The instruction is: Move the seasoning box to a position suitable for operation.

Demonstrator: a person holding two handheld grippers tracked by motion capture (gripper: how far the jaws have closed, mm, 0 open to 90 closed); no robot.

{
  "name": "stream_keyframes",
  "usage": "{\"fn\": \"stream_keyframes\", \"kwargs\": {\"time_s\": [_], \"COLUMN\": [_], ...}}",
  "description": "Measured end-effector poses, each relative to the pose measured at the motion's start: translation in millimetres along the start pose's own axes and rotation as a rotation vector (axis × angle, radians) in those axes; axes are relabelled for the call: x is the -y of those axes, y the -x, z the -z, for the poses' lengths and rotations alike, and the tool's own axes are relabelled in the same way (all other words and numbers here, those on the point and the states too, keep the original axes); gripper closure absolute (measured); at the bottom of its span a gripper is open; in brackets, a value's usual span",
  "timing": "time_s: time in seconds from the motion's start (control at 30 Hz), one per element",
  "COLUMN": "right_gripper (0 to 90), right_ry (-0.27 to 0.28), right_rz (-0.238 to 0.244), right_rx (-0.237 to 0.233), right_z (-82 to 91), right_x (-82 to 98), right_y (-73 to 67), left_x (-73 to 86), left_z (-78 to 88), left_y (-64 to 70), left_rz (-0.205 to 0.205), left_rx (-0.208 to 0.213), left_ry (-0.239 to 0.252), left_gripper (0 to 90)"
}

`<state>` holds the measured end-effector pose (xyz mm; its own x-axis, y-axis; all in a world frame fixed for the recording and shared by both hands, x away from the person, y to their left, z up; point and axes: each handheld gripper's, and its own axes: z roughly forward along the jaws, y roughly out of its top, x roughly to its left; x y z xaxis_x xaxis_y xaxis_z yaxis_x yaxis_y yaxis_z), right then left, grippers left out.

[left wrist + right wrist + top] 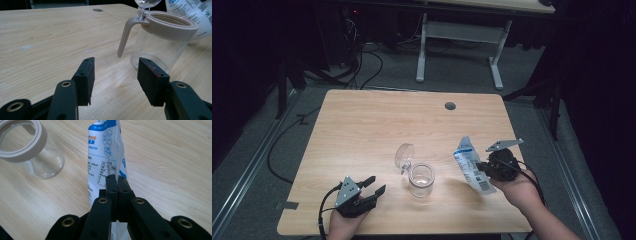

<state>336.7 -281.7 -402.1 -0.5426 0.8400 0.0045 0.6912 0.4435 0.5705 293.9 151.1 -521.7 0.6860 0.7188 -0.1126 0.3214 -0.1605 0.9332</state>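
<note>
Nearest the person, the left gripper [364,191] rests low over the worktop [362,125] with its jaws spread apart and bare wood between them. Just ahead of those jaws and to their right stands the clear jar [162,42] with its beige collar; its flip lid [404,155] is swung up, and in the left gripper view that lid is cut off by the top edge, so only its hinge and the curved latch arm hanging beside the jar can be made out. The jar's base is partly hidden behind the right-hand jaw there.

The right gripper [484,169] has its jaws pressed together on the white and blue pouch [106,157], pinching a thin edge of it. The pouch rises upright straight beyond the jaw tips, off the worktop; its lower end is hidden behind the jaws, and its print is too small to read. The jar sits to the left of these jaws, apart from the pouch, its near rim cropped.
</note>
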Motion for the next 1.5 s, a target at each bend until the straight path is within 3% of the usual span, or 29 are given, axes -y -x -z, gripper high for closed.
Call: {"fn": "stream_keyframes", "kwargs": {"time_s": [0.2,0.47,0.67,1.07,1.5], "right_gripper": [90.0,90.0,90.0,90.0,90.0], "right_ry": [-0.081,-0.144,-0.202,-0.277,-0.353], "right_rz": [0.026,0.056,0.053,0.075,0.093], "right_rx": [-0.013,-0.028,-0.037,-0.057,-0.045], "right_z": [0.1,0.3,-1.4,-1.3,-0.4], "right_x": [-9.0,-13.5,-14.1,-20.3,-26.1], "right_y": [-3.0,-2.1,-0.1,-0.8,-0.2], "left_x": [0.1,-0.2,-0.2,0.0,0.1], "left_z": [0.2,0.2,0.4,0.6,-0.2], "left_y": [-0.5,-0.7,-1.2,-0.3,1.5], "left_rz": [-0.003,-0.004,-0.002,-0.001,-0.005], "left_rx": [0.005,0.008,0.006,0.008,0.011], "left_ry": [0.002,0.001,0.003,0.005,0.000], "left_gripper": [48.4,48.3,48.3,48.3,48.3]}}
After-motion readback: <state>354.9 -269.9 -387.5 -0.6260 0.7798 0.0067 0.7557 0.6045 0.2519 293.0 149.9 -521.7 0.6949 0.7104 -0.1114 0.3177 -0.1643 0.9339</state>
